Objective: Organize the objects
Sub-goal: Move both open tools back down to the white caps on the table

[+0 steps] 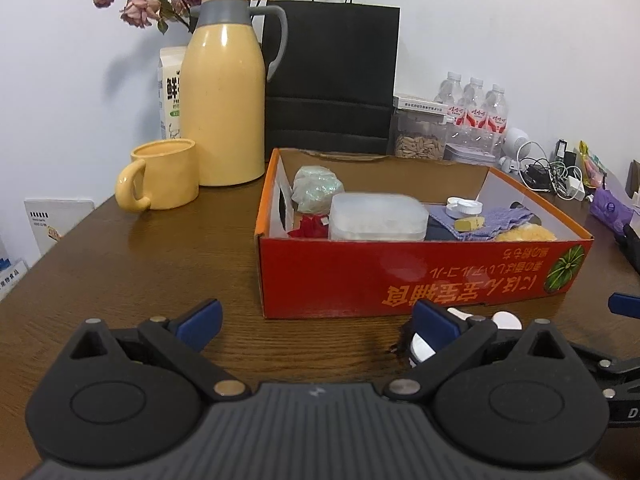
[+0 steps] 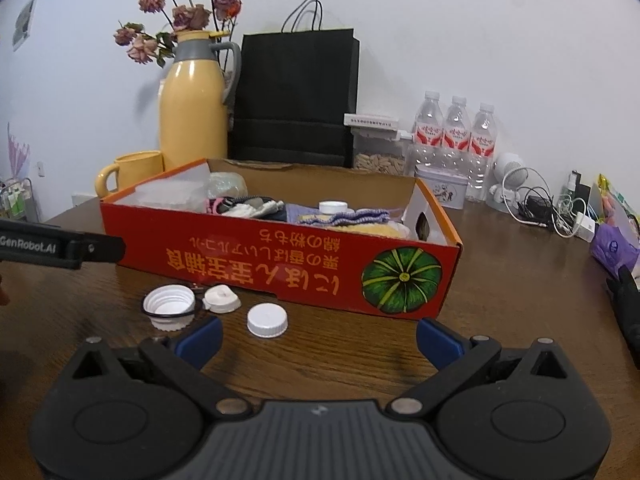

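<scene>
Caps lie loose on the wooden table (image 2: pixel 500 280) before my red cardboard box (image 2: pixel 280 256): an upturned white cap (image 2: pixel 169 307), a small flip-top lid (image 2: pixel 221 298) and a closed white cap (image 2: pixel 267 320). My right gripper (image 2: pixel 318 338) hangs wide open and empty near them. My left gripper (image 1: pixel 316 326) is spread wide too, holding nothing.

left gripper (image 1: pixel 316 326) bottom of frame, blue-padded fingers (image 1: pixel 200 324) spread wide, nothing between | red cardboard box (image 1: pixel 400 276) centre on wooden counter (image 1: pixel 160 264), holding clear plastic container (image 1: pixel 378 216), purple cloth (image 1: pixel 500 218) | white caps (image 1: pixel 506 322) just beside right finger | yellow mug (image 1: pixel 164 180), yellow thermos jug (image 1: pixel 224 96) upper left
</scene>
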`<state>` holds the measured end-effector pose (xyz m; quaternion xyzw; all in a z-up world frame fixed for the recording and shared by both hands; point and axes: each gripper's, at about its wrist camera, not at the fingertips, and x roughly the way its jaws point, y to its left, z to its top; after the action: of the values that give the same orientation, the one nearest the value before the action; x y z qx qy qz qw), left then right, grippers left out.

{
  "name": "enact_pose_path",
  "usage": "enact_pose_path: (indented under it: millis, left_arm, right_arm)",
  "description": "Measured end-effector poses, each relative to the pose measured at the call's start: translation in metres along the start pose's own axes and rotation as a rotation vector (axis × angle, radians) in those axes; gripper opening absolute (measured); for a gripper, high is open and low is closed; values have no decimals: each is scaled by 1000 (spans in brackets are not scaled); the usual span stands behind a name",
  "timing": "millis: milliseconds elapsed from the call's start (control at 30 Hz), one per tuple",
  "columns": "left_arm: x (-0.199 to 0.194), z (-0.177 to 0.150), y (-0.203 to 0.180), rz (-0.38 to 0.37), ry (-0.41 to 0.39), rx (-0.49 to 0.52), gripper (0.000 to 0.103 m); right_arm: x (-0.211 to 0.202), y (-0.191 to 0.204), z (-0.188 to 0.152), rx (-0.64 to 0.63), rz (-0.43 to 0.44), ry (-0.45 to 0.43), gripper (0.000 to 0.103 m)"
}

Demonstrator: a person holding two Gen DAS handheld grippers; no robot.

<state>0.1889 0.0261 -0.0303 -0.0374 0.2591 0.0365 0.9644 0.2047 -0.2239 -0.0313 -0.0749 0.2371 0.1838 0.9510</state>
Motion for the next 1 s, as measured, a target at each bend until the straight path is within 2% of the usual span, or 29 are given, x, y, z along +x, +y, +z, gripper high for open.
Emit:
enact_pose_path:
  millis: [100, 167, 233, 300, 533, 633, 700, 1000]
  left_arm:
    - [5, -5, 5, -22, 15, -21, 103]
    - [3, -5, 8, -27, 1, -35, 103]
    - [0, -6, 9, -36, -12, -43, 103]
    - [-1, -7, 8, -35, -14, -37, 103]
    - [0, -7, 8, -35, -8, -43, 103]
    - [0, -7, 8, -33, -8, -50, 103]
    - [1, -8, 9, -33, -8, -51, 103]
    - [3, -9, 9, -19, 2, -54, 103]
  right_arm:
    - [3, 3, 1, -9, 13, 7, 100]
    - [9, 6, 3, -21, 16, 30, 94]
    - [17, 9, 6, -27, 25, 51, 93]
    - [26, 12, 9, -24, 46, 70, 86]
    - [53, 15, 17, 11, 112, 143, 55]
    - [56, 16, 18, 16, 138, 142, 43]
    - [55, 16, 17, 15, 144, 136, 29]
    - [46, 15, 17, 20, 134, 76, 27]
